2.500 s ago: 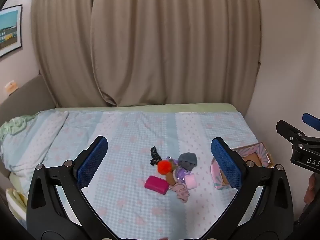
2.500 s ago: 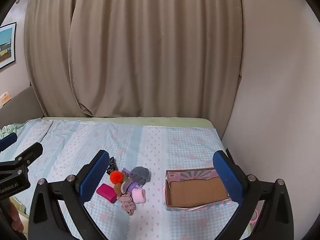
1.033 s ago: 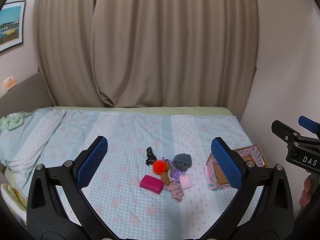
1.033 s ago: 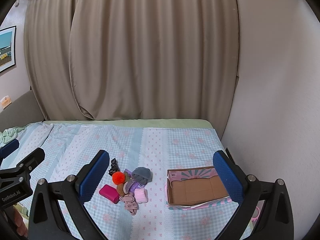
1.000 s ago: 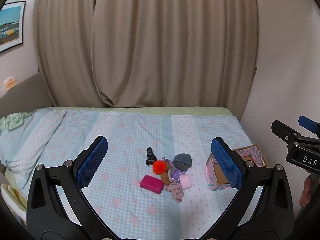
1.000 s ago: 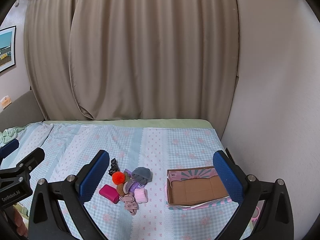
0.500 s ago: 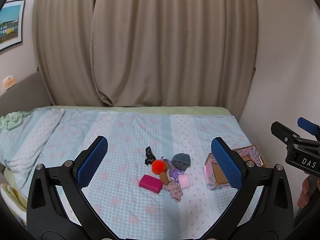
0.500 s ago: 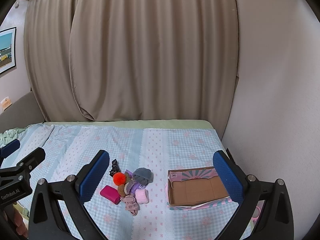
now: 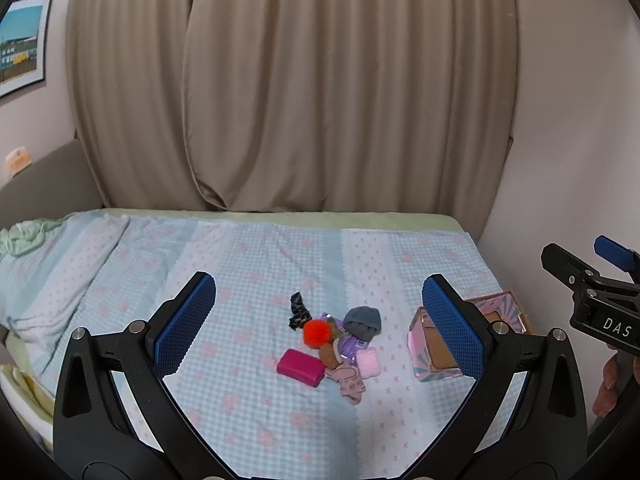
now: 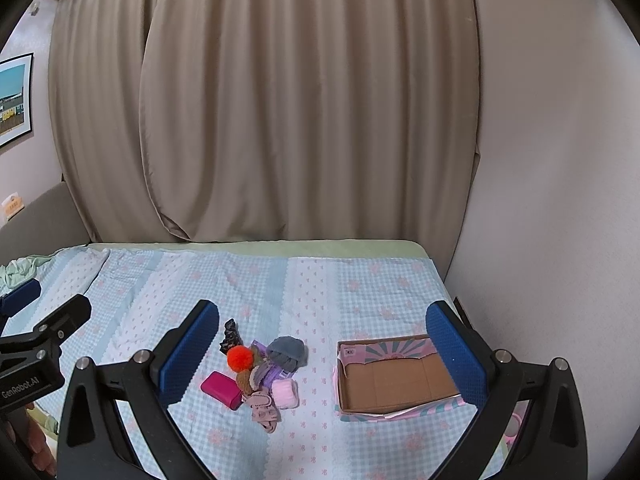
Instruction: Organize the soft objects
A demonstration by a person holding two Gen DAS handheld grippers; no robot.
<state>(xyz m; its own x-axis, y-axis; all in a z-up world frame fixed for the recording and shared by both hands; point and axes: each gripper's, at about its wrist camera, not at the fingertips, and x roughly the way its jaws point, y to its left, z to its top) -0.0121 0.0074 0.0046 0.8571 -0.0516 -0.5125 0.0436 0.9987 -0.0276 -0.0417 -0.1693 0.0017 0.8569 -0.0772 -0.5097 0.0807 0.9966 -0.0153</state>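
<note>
Left wrist view: the left gripper [image 9: 320, 320] is hanging above the bed [image 9: 248, 264], jaws spread wide and holding nothing. The pile of soft objects [image 9: 334, 346] is lying mid-bed; the cardboard box [image 9: 436, 354] is sitting well to its right, partly hidden behind one finger.

Right wrist view: the right gripper [image 10: 322, 354] is likewise standing wide open and empty. The pile [image 10: 260, 376] is resting left of the box [image 10: 394, 380], apart from it. The box is sitting empty.
</note>
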